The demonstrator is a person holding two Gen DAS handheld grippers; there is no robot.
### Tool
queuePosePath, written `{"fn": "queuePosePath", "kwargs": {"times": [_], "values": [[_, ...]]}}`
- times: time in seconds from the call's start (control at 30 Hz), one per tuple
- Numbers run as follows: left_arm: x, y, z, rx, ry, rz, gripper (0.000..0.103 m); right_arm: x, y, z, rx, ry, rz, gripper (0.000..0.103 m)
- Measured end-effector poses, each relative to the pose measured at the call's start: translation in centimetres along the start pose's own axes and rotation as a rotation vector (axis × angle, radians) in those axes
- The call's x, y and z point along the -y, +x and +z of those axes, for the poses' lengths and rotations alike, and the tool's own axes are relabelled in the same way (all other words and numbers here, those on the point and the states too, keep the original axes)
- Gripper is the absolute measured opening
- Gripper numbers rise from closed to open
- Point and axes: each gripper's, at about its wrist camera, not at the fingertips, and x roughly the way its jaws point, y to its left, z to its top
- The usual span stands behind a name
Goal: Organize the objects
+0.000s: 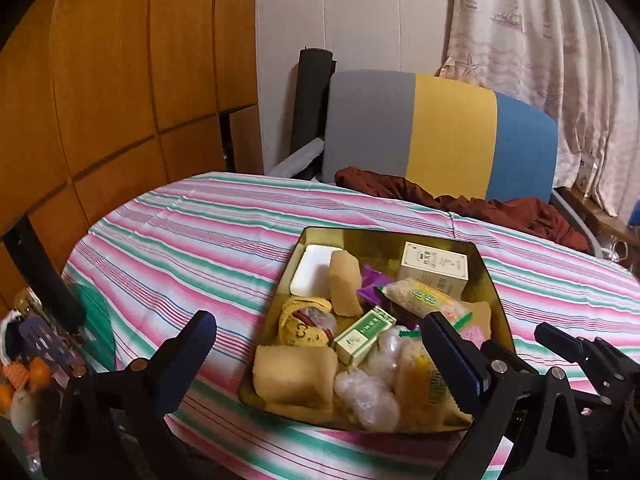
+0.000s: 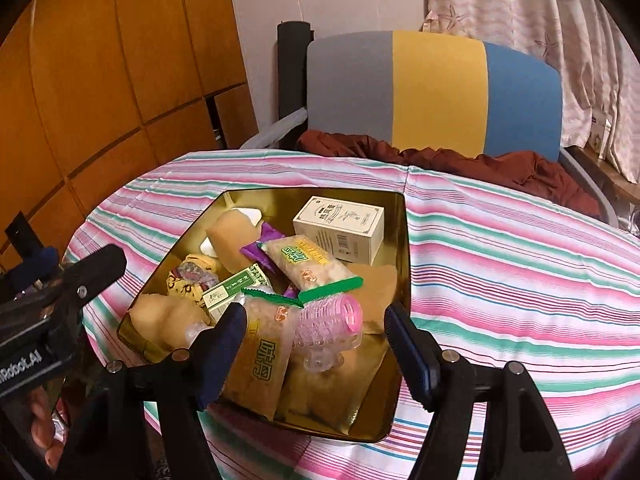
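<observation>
A gold metal tray [image 1: 394, 238] [image 2: 402, 248] sits on the striped tablecloth, filled with several items: a cream box [image 1: 434, 266] [image 2: 340, 226], a small green box [image 1: 362, 334] [image 2: 228, 286], snack packets [image 2: 308, 268], tan pouches [image 1: 296, 372] and a pink hair roller [image 2: 330, 320]. My left gripper [image 1: 320, 348] is open and empty, hovering over the tray's near left part. My right gripper [image 2: 314, 336] is open and empty, its jaws either side of the pink roller at the tray's near edge. The right gripper also shows in the left wrist view [image 1: 568, 344].
The striped tablecloth [image 1: 192, 232] [image 2: 520, 264] covers the table. A grey, yellow and blue chair [image 1: 440, 132] with a dark red cloth [image 1: 500, 208] stands behind. A container of small items [image 1: 28, 364] sits at the left. Wooden panels and a curtain stand behind.
</observation>
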Motion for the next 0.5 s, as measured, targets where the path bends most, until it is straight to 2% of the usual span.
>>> {"fn": "queuePosePath", "kwargs": {"times": [0.13,0.33,0.5], "values": [[0.04,0.02,-0.45,-0.013,0.002,-0.006,0.103,-0.06,0.02,-0.16,-0.001,-0.006,-0.007,0.073],[0.20,-0.17,-0.94,0.015,0.040,0.018,0.103,-0.36,0.10,-0.25,0.001,-0.027,-0.024,0.073],[-0.22,-0.12,-1.00,0.018,0.017,0.015,0.103,-0.49,0.20,-0.35,0.005,-0.034,-0.036,0.073]]}}
